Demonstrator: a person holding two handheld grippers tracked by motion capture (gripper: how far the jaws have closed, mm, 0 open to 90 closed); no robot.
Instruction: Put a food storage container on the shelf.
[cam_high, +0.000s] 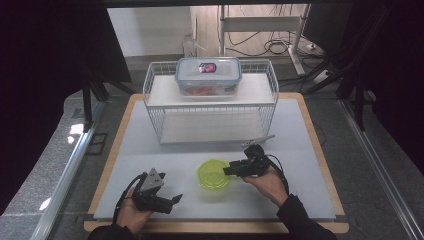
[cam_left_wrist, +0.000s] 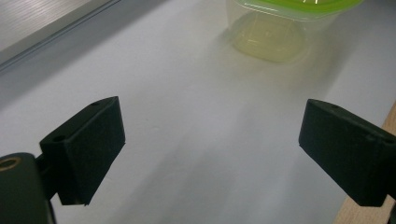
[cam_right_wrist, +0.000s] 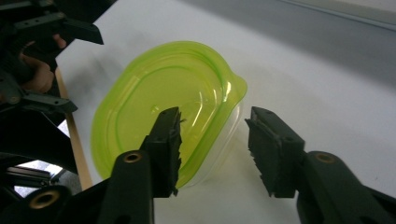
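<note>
1. A green-lidded tub (cam_high: 214, 174) sits on the white mat (cam_high: 150, 150) of the bench (cam_high: 320, 150), near the front edge and roughly midway across.
2. The right hand-held gripper (cam_high: 229, 170) reaches in from the tub's right side. In the right gripper view its jaws stand apart with nothing clamped, one jaw over the lid (cam_right_wrist: 163, 102) and the other just off the rim on the mat side.
3. The tub body below the lid is clear plastic; the left gripper view shows its pale base (cam_left_wrist: 268, 42) resting on the mat.
4. The left hand-held gripper (cam_high: 176, 198) is held low at the front left of the bench, well apart from the tub, pointing toward it. Its jaws are wide apart and hold nothing.
5. Behind the tub a white wire rack (cam_high: 210, 100) stands across the middle of the bench. A clear box (cam_high: 208, 76) with a blue-edged lid rests on its top shelf, with something orange inside.
6. A thin metal piece (cam_high: 257, 140) lies on the mat just in front of the rack's right end; what it is cannot be told.
</note>
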